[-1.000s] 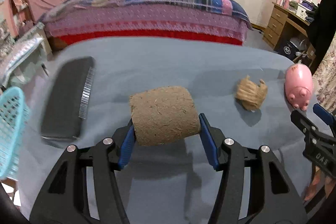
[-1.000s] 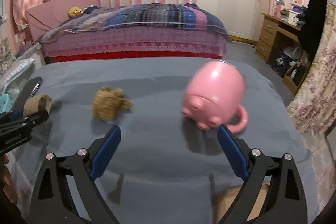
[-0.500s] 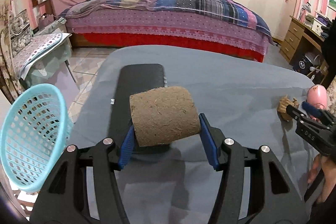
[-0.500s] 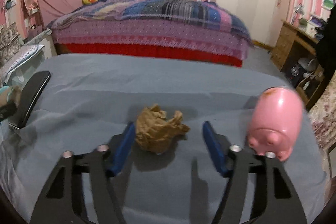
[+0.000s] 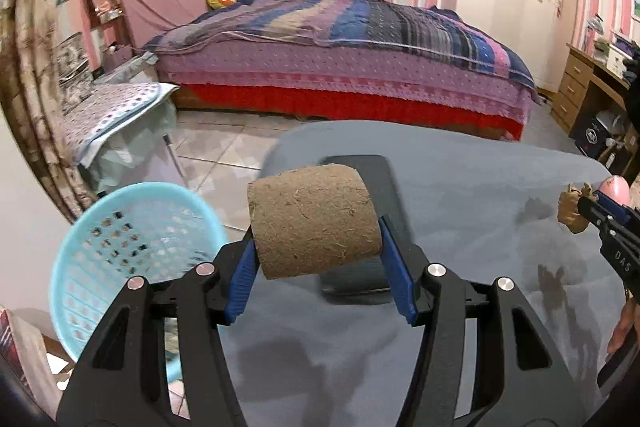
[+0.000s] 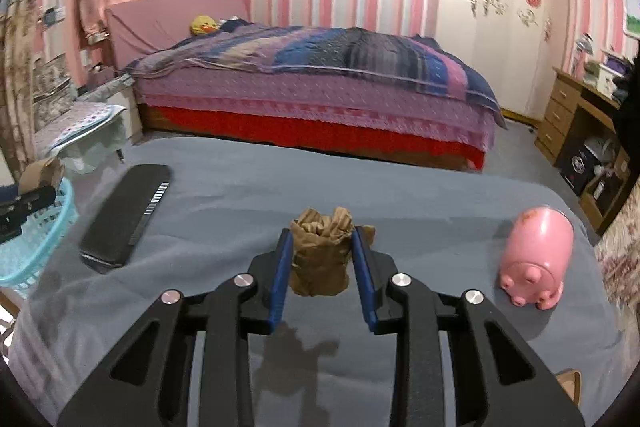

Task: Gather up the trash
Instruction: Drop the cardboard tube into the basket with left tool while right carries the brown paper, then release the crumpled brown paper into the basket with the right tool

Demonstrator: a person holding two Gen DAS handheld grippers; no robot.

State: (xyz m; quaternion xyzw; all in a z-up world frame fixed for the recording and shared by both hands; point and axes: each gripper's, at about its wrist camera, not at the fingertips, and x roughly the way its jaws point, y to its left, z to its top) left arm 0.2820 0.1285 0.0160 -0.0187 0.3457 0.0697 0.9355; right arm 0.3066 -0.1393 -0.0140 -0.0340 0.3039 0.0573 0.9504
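My left gripper [image 5: 318,247] is shut on a brown cardboard roll [image 5: 314,221] and holds it above the grey table's left end, just right of a light-blue mesh basket [image 5: 132,251] that stands off the table's edge. My right gripper [image 6: 320,251] is shut on a crumpled brown paper ball [image 6: 320,255], lifted a little above the grey cloth. The paper ball also shows at the far right of the left wrist view [image 5: 572,211]. The roll and basket [image 6: 36,231] show at the left edge of the right wrist view.
A black flat case [image 6: 126,211] lies on the table's left part, under my left gripper in the left wrist view [image 5: 360,227]. A pink pig-shaped cup [image 6: 538,259] lies at the right. The table [image 6: 420,199] has a grey cloth. A bed [image 6: 320,95] stands behind; a desk [image 6: 576,119] stands at the right.
My left gripper has swung left with the roll toward the basket. My right gripper moved left from the pink cup, closed on the paper ball and lifted it.
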